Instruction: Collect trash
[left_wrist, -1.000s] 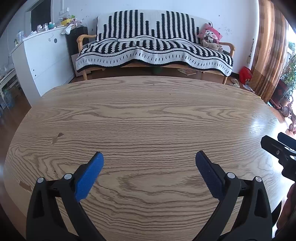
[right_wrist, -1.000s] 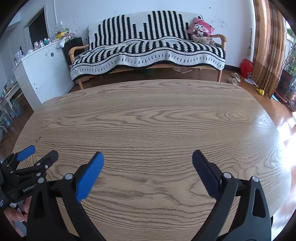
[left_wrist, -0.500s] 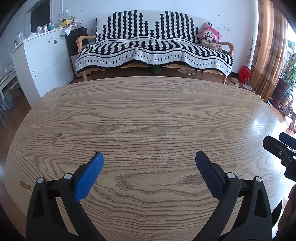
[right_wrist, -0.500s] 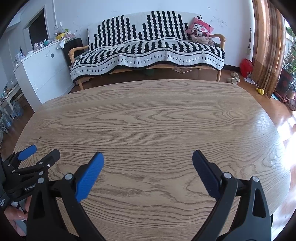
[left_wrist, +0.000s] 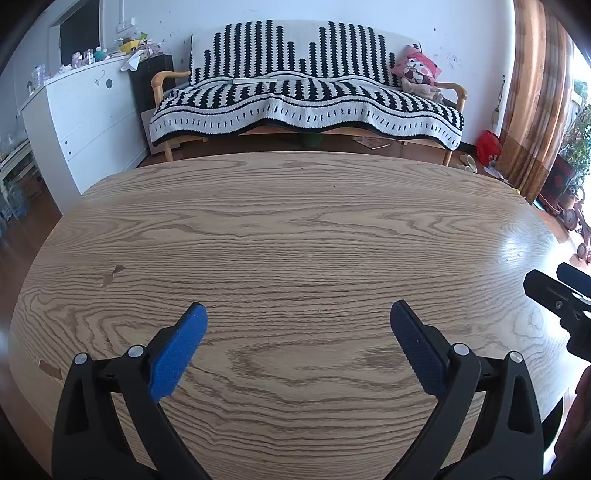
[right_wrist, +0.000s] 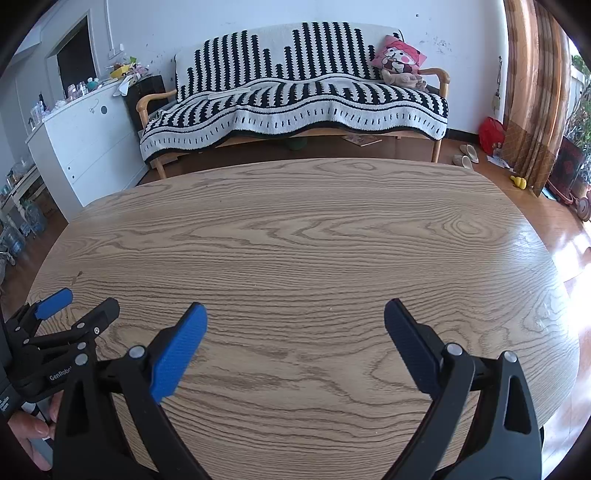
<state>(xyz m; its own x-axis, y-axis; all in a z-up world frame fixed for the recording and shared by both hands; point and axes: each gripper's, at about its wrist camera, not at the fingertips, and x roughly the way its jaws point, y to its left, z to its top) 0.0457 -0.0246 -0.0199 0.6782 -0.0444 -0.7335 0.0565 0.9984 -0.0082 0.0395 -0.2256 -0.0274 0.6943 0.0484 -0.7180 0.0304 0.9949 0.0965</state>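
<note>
We are holding both black two-finger grippers with blue pads low over the oval light-oak wooden table (left_wrist: 295, 229), and almost nothing is changing from a second ago: the left view is only drifting slightly, the striped sofa sitting a touch lower and more to the left in frame than before, while the right view is staying put. The left gripper (left_wrist: 298, 319) is spread wide with nothing between its pads, and the right gripper (right_wrist: 295, 317) is released in the same way, equally empty. In the right view we are also seeing the left gripper off to the side, near the table's left edge.

As for the trash itself, we are not finding any: the tabletop in both views is showing only wood grain, a small chipped mark (left_wrist: 110, 275) on the left and a glare patch on the right. The black-and-white striped sofa (right_wrist: 295, 99) and the white cabinet (left_wrist: 85, 114) are standing well beyond the table. We judge that collection is either not started or already over, and the stillness is suggesting a pause; any trash must be lying out of view.
</note>
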